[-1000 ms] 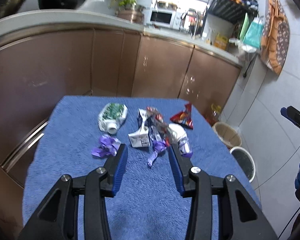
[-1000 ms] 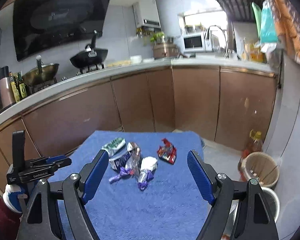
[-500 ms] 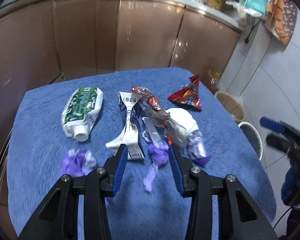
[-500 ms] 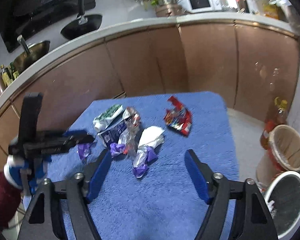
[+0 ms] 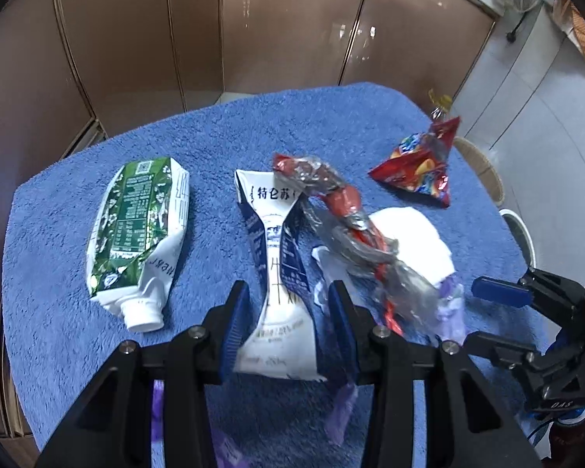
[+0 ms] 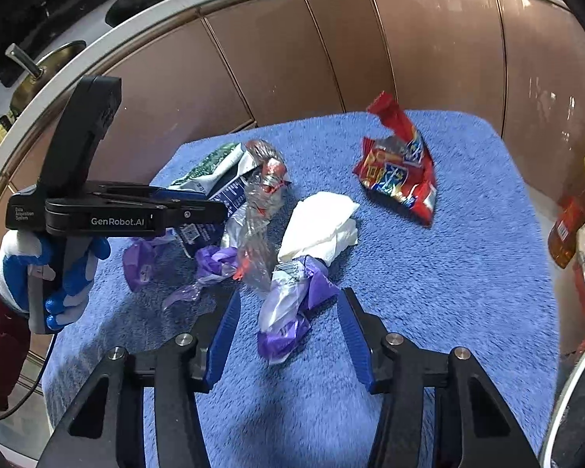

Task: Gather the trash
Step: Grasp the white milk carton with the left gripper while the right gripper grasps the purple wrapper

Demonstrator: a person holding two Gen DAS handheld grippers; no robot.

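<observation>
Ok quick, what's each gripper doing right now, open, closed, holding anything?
Left gripper: open, fingers either side of the blue and white carton, not clamped.
Right gripper: open, straddling the purple and white wrapper, nothing held.

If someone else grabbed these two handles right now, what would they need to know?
Left gripper: open, jaws either side of the blue-white carton, not yet closed.
Right gripper: open, straddling the purple-white wrapper.
All the trash lies on the blue towel: green pouch, red snack bag, tissue, clear wrapper.
Nothing collected yet; everything remains.
</observation>
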